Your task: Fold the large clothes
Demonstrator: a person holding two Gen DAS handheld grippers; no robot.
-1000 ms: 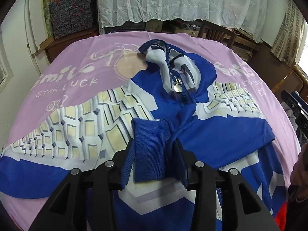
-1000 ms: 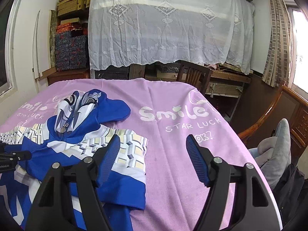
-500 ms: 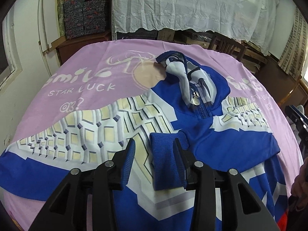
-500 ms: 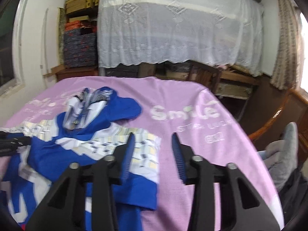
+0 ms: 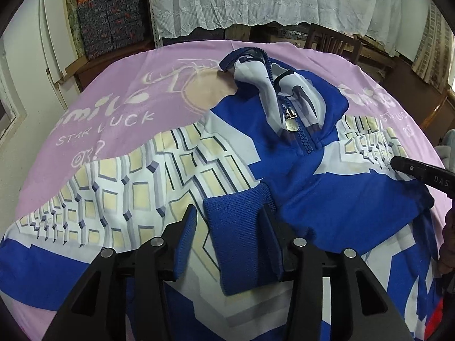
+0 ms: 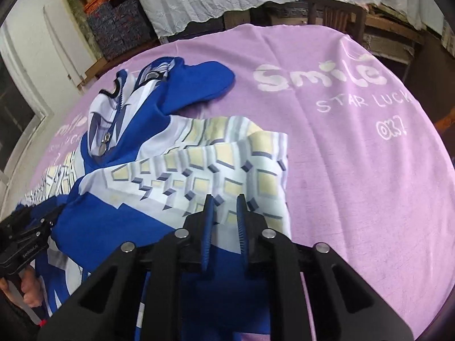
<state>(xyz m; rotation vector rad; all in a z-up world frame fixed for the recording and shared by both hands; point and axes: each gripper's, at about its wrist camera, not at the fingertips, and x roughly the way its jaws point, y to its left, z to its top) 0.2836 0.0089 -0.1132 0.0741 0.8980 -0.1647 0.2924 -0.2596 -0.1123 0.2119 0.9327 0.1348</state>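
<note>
— Left side first. Pose and jaws?

— The left gripper is pitched steeply down over the jacket, which lies spread on the pink-covered counter. Its jaws are partly apart and opening. The blue ribbed cuff lies between them, against the right-hand pad and clear of the left-hand one (a strip of patterned sleeve shows in that gap). I read no squeeze on the cuff.

— And the jacket itself?

— Front up, zipper pull near the collar, hood toward the far edge of the counter. The patterned sleeve stretches off to the left in the left wrist view.

— Right side?

— The right gripper also points steeply down, set over the jacket's right-hand edge, where the cream-and-white patterned cloth is doubled over. Its jaws are nearly together and closing, with only a narrow slot left. Patterned cloth shows in that slot; whether the pads actually pinch it, I cannot tell.

— Anything of the person?

— A hand on the left gripper's handle, low at the left edge of the right wrist view.
</note>
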